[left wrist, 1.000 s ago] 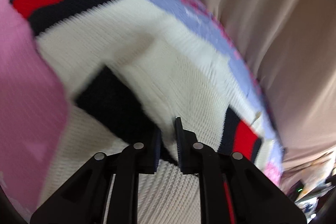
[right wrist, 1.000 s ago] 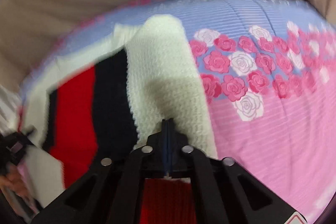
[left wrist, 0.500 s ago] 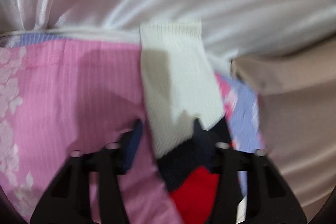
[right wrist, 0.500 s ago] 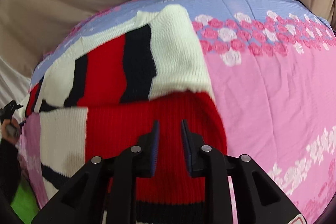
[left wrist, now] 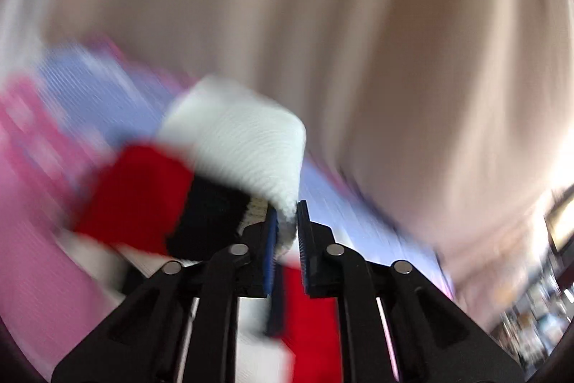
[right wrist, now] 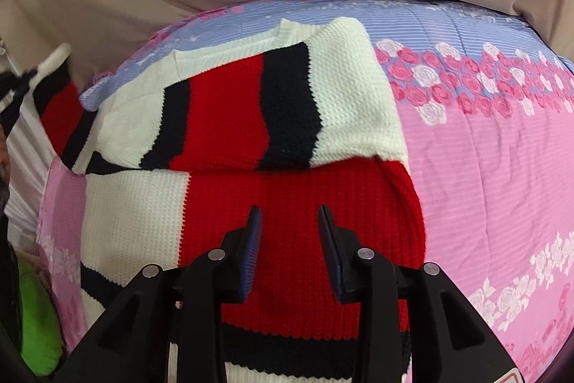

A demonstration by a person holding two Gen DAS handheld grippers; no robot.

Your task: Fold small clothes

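The right gripper has let go, jaws now apart above the sweater on the bed, one sleeve folded over. The left gripper has clamped the other sleeve, lifting it to fold next.

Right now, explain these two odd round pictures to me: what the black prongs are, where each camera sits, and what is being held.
A person holds two hand-held grippers, each with a fisheye camera looking along its black fingers. The left gripper is pinching the white cuff of the red, white and navy striped knit sweater; that view is badly blurred. The right gripper is open, holding nothing, above the sweater's red panel. The sweater lies on a pink and lilac rose-print bedcover, one sleeve folded across its front.
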